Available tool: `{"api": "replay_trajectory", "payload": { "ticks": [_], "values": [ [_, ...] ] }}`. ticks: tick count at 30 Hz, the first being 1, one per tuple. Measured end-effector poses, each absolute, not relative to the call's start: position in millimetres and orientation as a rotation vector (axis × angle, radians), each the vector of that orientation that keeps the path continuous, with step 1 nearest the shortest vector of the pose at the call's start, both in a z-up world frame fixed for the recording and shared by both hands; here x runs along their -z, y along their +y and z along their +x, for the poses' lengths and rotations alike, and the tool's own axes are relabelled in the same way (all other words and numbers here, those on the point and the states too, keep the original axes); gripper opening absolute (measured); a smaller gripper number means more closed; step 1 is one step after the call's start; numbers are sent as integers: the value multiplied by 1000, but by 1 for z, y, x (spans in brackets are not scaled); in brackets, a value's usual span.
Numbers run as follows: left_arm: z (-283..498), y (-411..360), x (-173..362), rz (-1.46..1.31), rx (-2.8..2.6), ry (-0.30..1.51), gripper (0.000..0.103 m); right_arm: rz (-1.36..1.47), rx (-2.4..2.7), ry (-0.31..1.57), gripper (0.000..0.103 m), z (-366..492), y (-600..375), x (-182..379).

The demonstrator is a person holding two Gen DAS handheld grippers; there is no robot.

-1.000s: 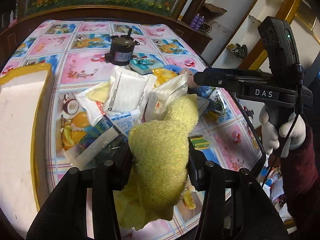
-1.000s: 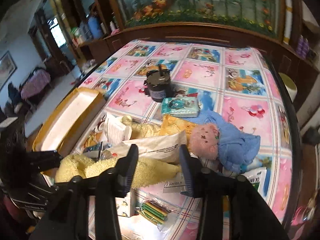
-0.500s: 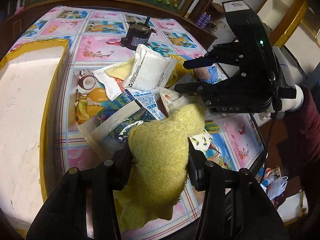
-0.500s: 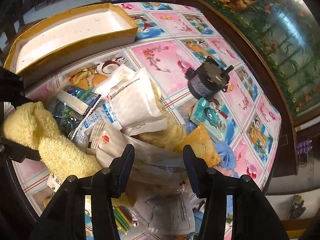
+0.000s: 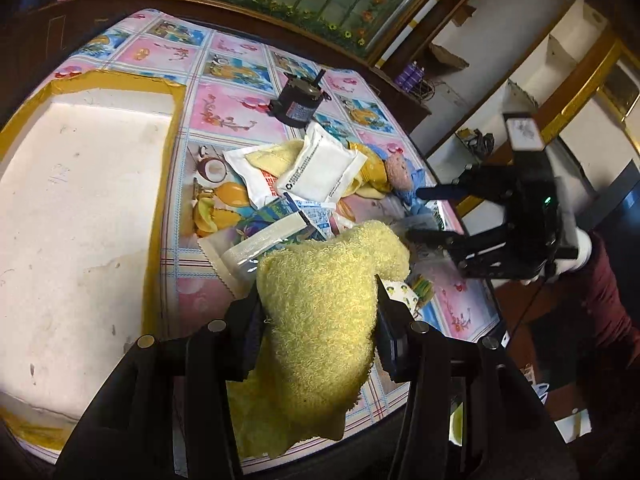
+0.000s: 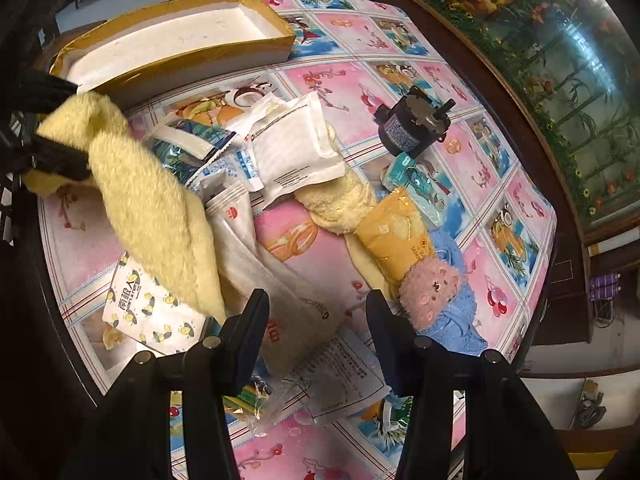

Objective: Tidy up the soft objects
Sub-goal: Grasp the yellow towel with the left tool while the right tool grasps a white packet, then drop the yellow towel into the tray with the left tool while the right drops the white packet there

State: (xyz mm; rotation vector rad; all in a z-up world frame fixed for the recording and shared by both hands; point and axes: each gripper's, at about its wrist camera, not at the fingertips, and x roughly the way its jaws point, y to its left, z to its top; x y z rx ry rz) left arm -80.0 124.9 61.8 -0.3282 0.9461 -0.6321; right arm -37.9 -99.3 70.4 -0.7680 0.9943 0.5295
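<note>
My left gripper [image 5: 316, 314] is shut on a fluffy yellow towel [image 5: 320, 300], which hangs from the jaws above the table's near edge. In the right wrist view the same towel [image 6: 152, 208] droops from the left gripper [image 6: 56, 120] next to a white foam tray [image 6: 180, 40] with a yellow taped rim. My right gripper [image 6: 318, 308] is open and points steeply down over a white packet [image 6: 288, 280], with nothing gripped. A blue towel with a pink bear face [image 6: 432, 292], a pale yellow cloth [image 6: 340, 204] and an orange packet [image 6: 396, 232] lie in the pile.
The foam tray [image 5: 80, 200] fills the table's left side. A black motor [image 6: 408, 128], a teal tissue pack [image 6: 420, 184], a white pad packet [image 6: 296, 148] and a bee-print tissue pack [image 6: 152, 308] lie on the patterned cloth. The table edge runs close in front. A sleeve [image 5: 608, 300] is at the right.
The left gripper has carried the yellow towel leftward, nearer the foam tray. The right gripper has rolled and tipped downward over the pile, still open.
</note>
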Motion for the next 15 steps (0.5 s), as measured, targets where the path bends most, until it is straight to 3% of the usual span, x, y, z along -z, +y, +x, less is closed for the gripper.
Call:
{"api": "replay_trajectory", "payload": {
  "ticks": [11, 15],
  "values": [
    [-95, 181, -92, -415, 549, 840, 47, -701, -645, 1041, 49, -20, -70, -27],
    [-95, 186, -89, -426, 529, 844, 47, -584, -637, 1066, 28, -21, -75, -30]
  ]
}}
